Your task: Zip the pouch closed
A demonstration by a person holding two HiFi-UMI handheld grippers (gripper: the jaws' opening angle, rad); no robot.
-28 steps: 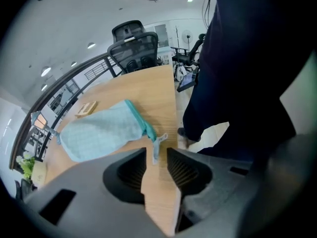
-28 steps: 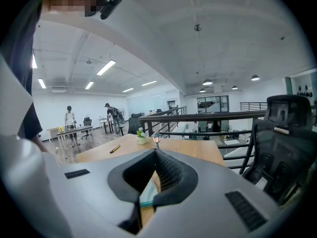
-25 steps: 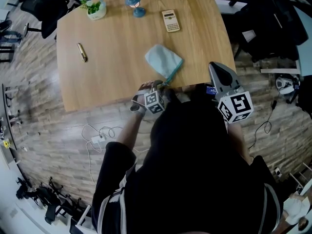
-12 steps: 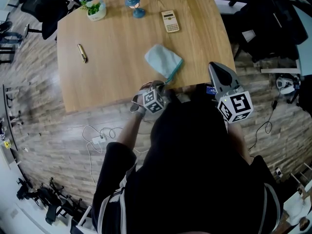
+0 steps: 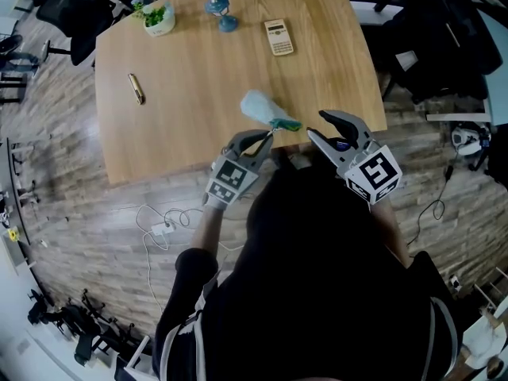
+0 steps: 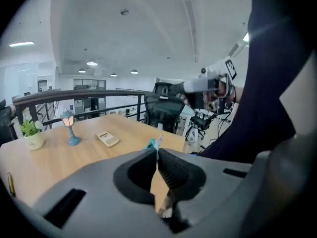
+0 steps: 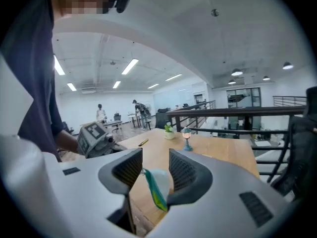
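Note:
The light blue pouch with its teal zipper edge hangs tilted above the near edge of the wooden table. My left gripper is shut on its near end, and a teal and white tip pokes out above the closed jaws. My right gripper, just right of the pouch, has its jaws opening. In the right gripper view the pouch hangs in the gap between the right gripper's pads, which do not press on it. The left gripper shows there at the left.
On the far side of the table stand a calculator, a small blue lamp and a potted plant; a gold pen lies at the left. Cables trail on the wooden floor; chairs surround the table.
The pouch lay flat on the table; my left gripper has risen and lifted it by its near end. My right gripper has opened and swung left to the pouch.

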